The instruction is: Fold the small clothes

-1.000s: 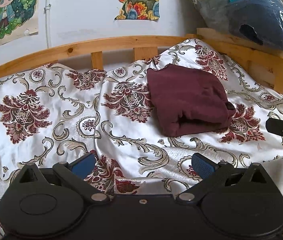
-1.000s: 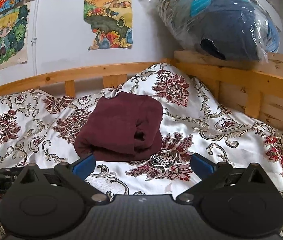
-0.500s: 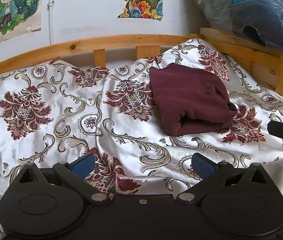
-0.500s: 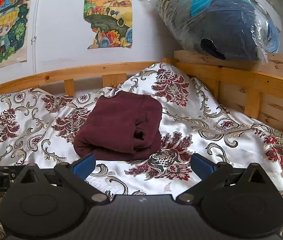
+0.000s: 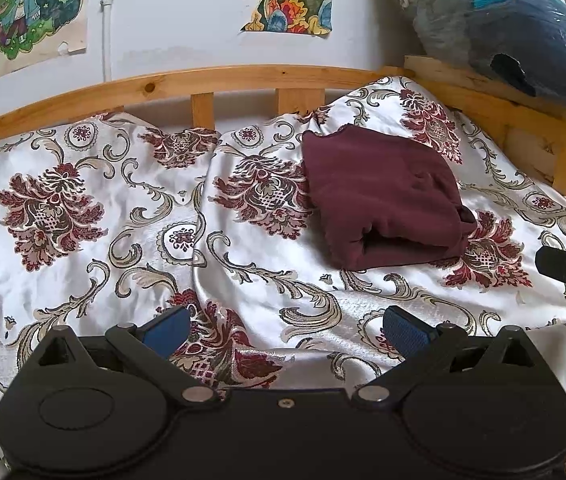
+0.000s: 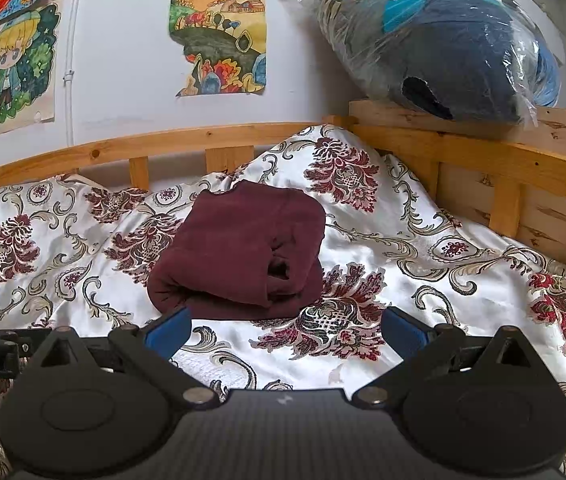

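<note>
- Over the last second almost nothing is changing: the maroon garment (image 5: pixel 383 196) is lying folded on the floral bedspread (image 5: pixel 83 200) exactly as before, while both views are drifting only slightly.
- The left hand-held gripper (image 5: pixel 287 326) and right hand-held gripper (image 6: pixel 287 326) are standing spread wide, gripping nothing, short of the garment; the fold is looking finished.
- The right view is showing a sleeve opening (image 6: pixel 279 270) on the garment's side; the left view is showing the rolled front edge instead.
</note>
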